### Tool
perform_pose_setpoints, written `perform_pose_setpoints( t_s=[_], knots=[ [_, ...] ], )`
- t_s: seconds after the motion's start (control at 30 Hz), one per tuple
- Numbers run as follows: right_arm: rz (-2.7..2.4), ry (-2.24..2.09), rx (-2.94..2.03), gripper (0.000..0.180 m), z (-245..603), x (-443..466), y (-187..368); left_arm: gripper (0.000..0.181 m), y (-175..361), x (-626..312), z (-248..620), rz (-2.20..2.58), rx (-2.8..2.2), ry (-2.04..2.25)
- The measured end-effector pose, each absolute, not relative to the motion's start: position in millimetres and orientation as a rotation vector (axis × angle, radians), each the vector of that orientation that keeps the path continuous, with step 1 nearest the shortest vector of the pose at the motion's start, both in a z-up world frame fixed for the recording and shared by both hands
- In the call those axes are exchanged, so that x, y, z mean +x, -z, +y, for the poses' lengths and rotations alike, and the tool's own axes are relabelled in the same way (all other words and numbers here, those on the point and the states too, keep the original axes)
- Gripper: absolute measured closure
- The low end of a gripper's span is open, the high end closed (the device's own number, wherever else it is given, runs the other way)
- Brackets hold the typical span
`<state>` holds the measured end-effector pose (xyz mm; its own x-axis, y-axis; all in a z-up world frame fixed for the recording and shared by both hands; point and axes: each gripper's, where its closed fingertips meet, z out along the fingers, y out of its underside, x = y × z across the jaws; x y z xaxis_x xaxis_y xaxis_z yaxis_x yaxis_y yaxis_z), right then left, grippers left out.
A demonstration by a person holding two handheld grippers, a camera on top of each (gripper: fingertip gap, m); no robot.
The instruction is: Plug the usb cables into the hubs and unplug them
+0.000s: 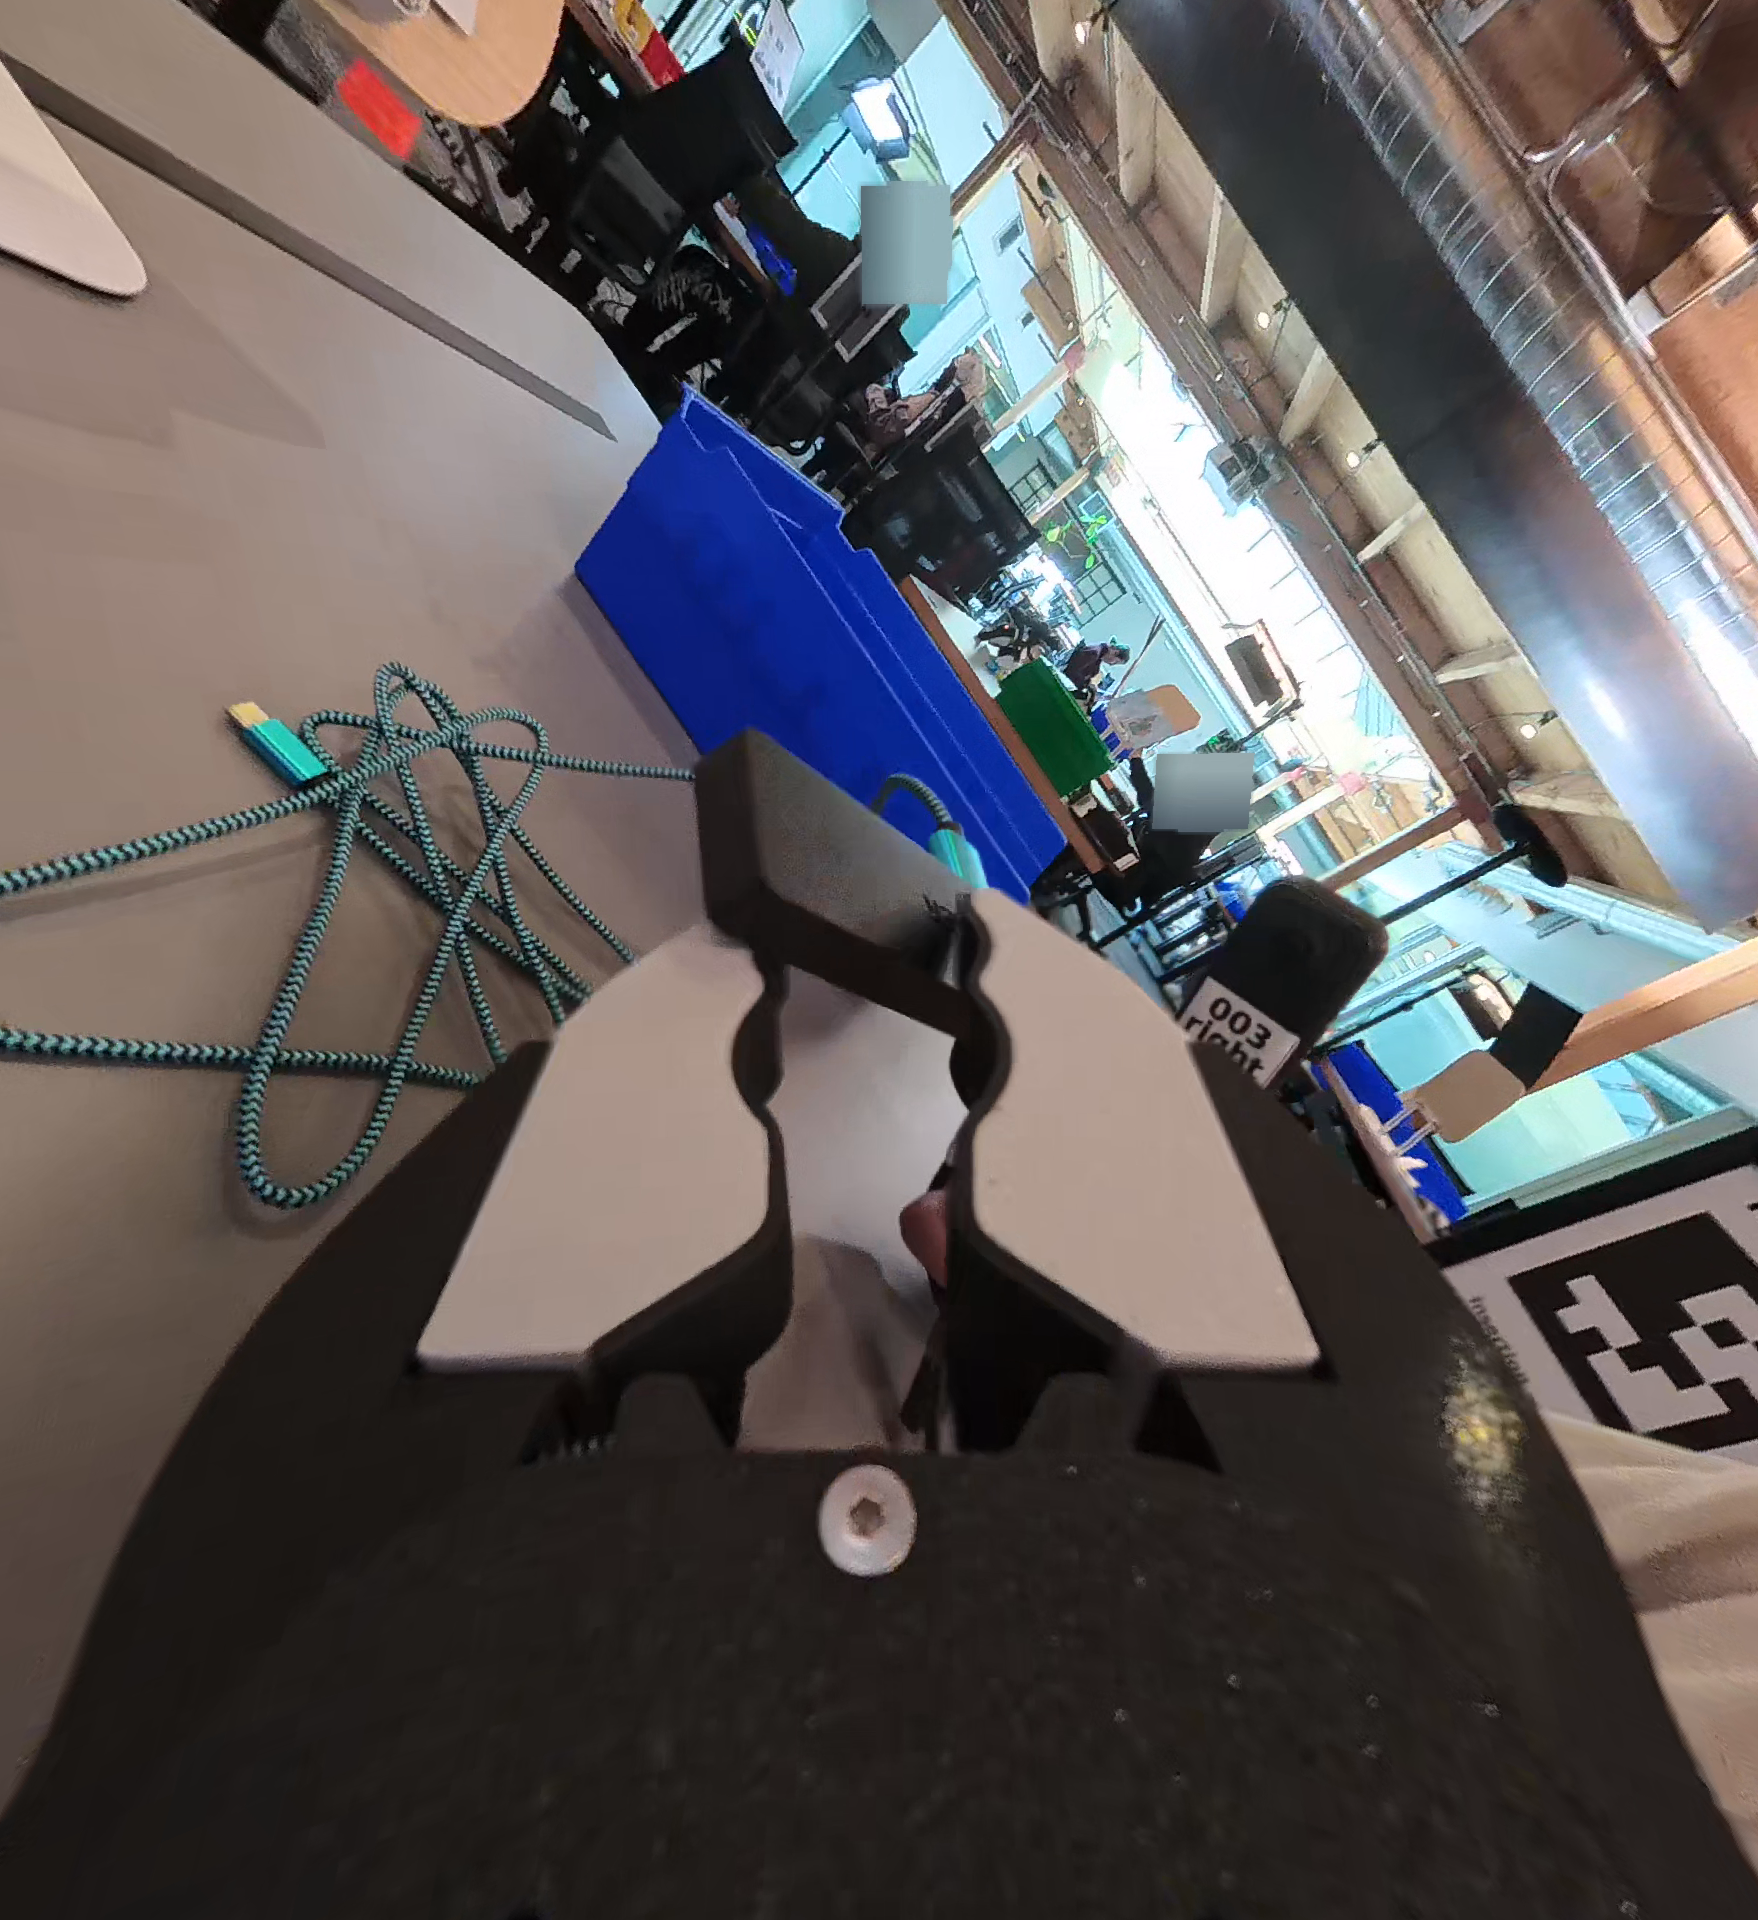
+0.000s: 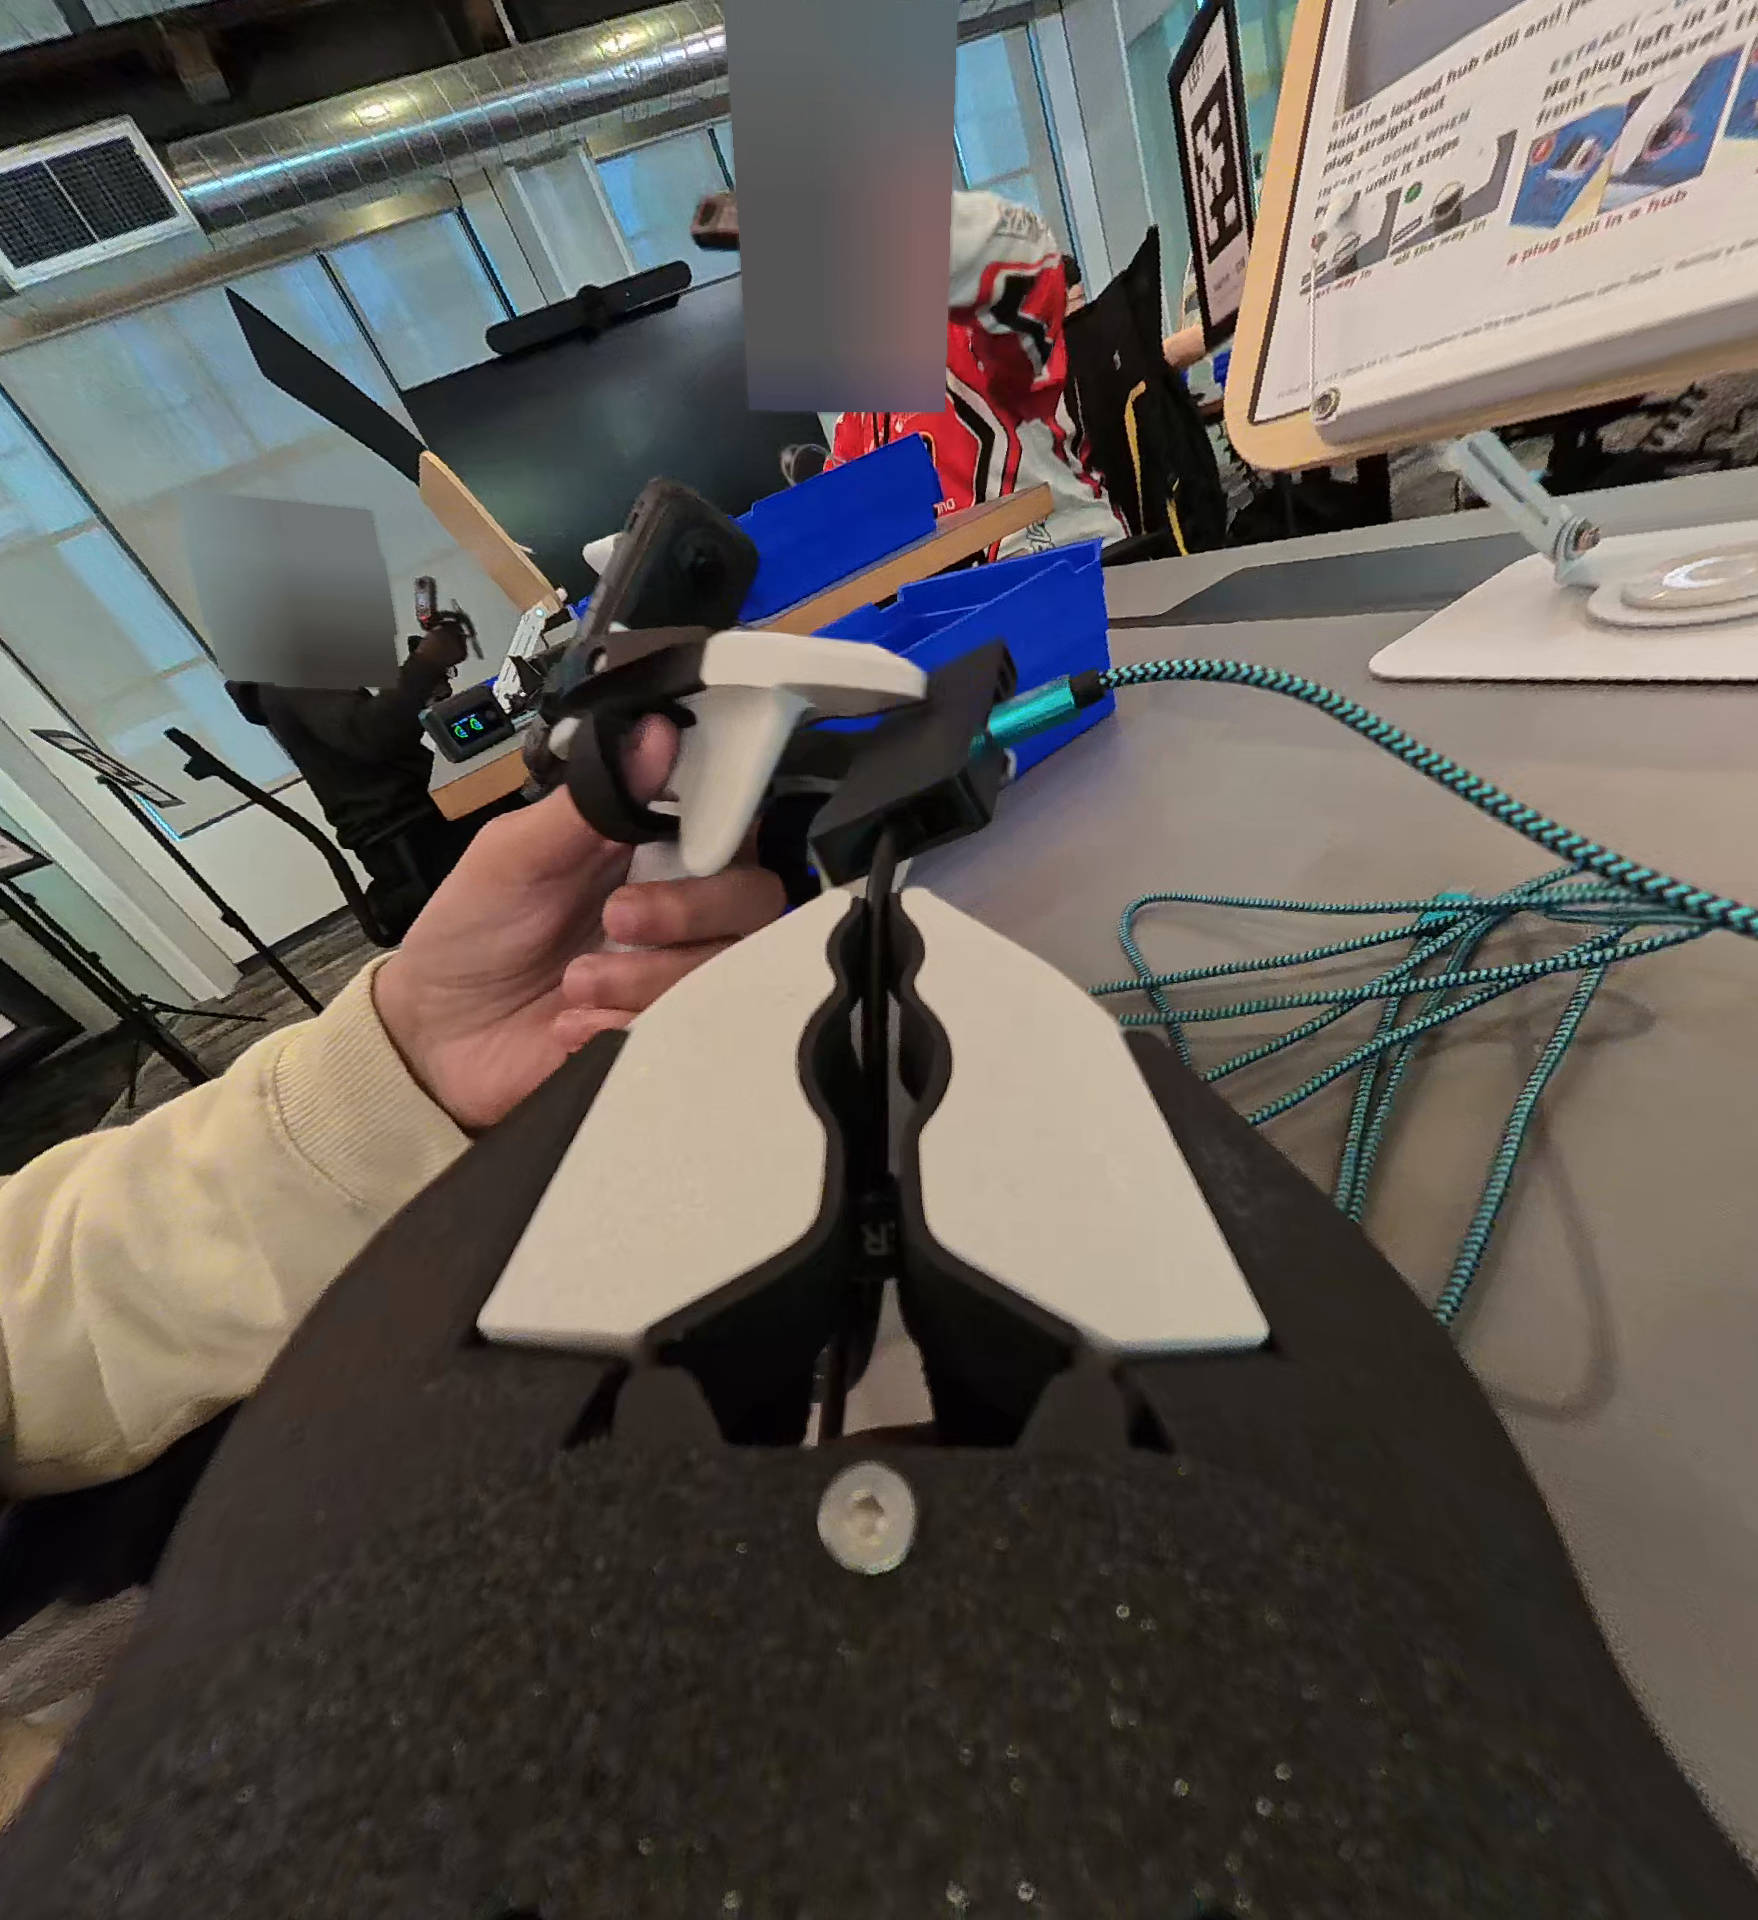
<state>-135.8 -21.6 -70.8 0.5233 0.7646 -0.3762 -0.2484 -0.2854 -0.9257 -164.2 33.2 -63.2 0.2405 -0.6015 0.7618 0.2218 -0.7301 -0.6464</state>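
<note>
My right gripper (image 2: 880,920) fills the foreground, its pale scalloped pads pinched on the thin black lead (image 2: 873,1039) that runs down from the hub (image 2: 906,769) — a matte black plastic block held up off the grey desk (image 2: 1633,1299). My left gripper (image 1: 867,940) clamps that same hub (image 1: 833,852) from the other side, pads tight against its flat faces. A teal metal plug (image 2: 1026,712) sits in the hub's far end; how deep it is seated I cannot tell. Its braided teal-and-black cable (image 2: 1426,769) trails onto the desk in a loose tangle, and the spare plug (image 1: 277,743) on its other end lies flat there, well apart from the hub.

If the plug is to come out, I judge the right gripper must let go of the lead and take the plug's smooth barrel — then pull straight along the socket, no twisting, while the left keeps the hub steady. The braid should slide freely. Blue plastic bins (image 2: 1000,613) stand behind.
</note>
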Motion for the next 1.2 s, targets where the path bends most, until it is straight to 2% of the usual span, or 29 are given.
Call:
perform_pose_setpoints(
  t_s=[0.23, 0.33, 0.4, 0.73, 1.13, 1.17, 1.2],
  knots=[
    [-0.53, -1.16, -1.752, 0.175, -30, -160, 98, 0.166, 46, -161, 34, 0.508, -1.844, 1.592],
    [-0.568, -1.192, -1.765, 0.149, -33, -164, 99, 0.171, 37, -164, 34, 0.67, -1.851, 1.555],
    [-0.589, -1.199, -1.754, 0.145, -35, -158, 94, 0.171, 36, -168, 32, 0.804, -1.855, 1.553],
    [-0.7, -0.918, -1.667, 0.148, -20, -111, 58, 0.17, 48, -169, 17, 1.396, -1.79, 1.463],
    [-0.766, -1.084, -1.599, 0.15, 5, -147, 75, 0.17, 38, -144, 10, 1.565, -1.519, 1.616],
    [-0.782, -1.098, -1.598, 0.153, 3, -149, 76, 0.17, 41, -143, 10, 1.567, -1.519, 1.615],
    [-0.798, -1.097, -1.599, 0.172, 2, -149, 77, 0.17, 43, -142, 11, 1.564, -1.517, 1.611]
  ],
)
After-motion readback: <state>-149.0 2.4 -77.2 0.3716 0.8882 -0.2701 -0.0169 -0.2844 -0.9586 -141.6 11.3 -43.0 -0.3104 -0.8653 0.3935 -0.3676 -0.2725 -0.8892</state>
